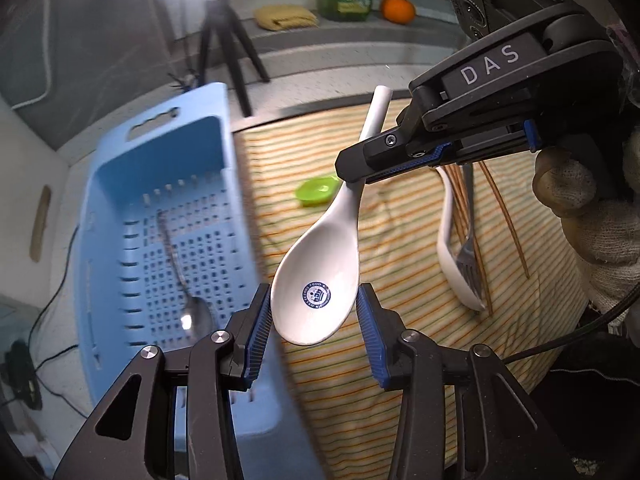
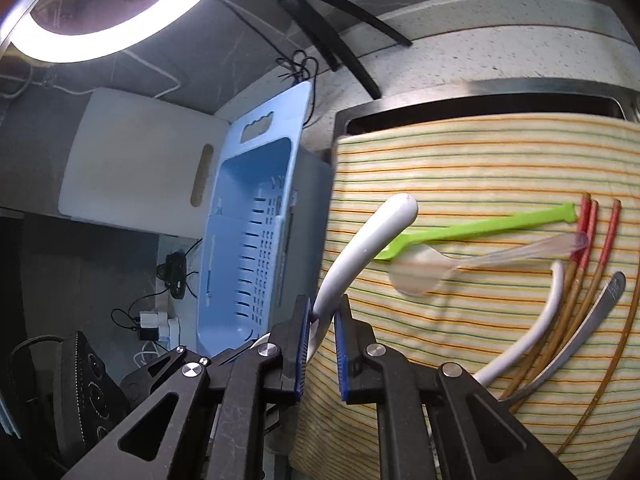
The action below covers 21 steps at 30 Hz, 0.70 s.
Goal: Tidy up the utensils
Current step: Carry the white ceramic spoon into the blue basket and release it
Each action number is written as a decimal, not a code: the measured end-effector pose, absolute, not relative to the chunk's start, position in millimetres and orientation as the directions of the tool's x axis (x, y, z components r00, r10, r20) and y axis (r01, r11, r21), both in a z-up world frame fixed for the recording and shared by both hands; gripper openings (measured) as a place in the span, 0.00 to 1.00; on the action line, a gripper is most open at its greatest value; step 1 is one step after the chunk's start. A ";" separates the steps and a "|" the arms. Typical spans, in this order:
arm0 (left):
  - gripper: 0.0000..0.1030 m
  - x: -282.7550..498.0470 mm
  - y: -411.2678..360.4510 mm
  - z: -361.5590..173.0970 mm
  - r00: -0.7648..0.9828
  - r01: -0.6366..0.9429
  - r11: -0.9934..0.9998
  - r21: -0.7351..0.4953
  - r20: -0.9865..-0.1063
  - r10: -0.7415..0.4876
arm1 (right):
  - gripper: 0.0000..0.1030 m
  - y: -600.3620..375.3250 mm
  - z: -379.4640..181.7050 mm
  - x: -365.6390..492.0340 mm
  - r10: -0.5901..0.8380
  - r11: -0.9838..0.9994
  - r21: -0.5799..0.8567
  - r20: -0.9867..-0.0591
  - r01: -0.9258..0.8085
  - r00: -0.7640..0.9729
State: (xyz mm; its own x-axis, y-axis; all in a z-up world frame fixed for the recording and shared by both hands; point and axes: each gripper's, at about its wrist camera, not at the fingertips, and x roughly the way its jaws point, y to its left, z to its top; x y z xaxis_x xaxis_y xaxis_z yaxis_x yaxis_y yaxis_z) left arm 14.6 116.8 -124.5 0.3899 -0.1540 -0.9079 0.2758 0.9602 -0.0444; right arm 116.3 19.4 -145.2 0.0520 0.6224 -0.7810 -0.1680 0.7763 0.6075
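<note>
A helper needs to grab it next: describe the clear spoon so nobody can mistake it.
Start at the striped cloth right of the blue basket. Lying on it, just below the green spoon, is the clear spoon, bowl toward the basket. It alone is see-through; the spoon in the right gripper is solid white.

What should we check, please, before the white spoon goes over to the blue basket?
1. Right gripper shut on the white spoon handle: ok.
2. Left gripper jaws flank the spoon's bowl; whether they press on it: cannot tell.
3. Spoon appears lifted off the striped cloth: ok.
4. Blue basket has room beside the metal spoon: ok.
5. Cloth emptied of utensils: not ok; green spoon, fork and chopsticks remain.
</note>
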 end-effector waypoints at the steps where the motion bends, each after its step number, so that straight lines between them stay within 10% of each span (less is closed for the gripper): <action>1: 0.40 12.5 123.1 -122.0 0.398 0.261 0.964 -0.044 -0.905 -0.149 | 0.10 27.6 -143.3 116.8 0.625 0.773 0.608 -0.780 -0.180 0.047; 21: 0.37 14.7 228.9 -162.3 0.356 0.060 0.998 -0.035 -0.933 -0.055 | 0.10 181.0 -185.8 140.7 0.554 0.771 0.556 -0.826 -0.311 -0.103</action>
State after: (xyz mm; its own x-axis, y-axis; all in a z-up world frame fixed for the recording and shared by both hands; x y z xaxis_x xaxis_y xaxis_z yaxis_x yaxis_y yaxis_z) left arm 14.7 228.9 -162.3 0.3562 -0.0547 -0.9328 0.0604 0.9975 -0.0354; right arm 140.7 181.0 -185.8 -0.1026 0.5540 -0.8262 -0.3108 0.7711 0.5557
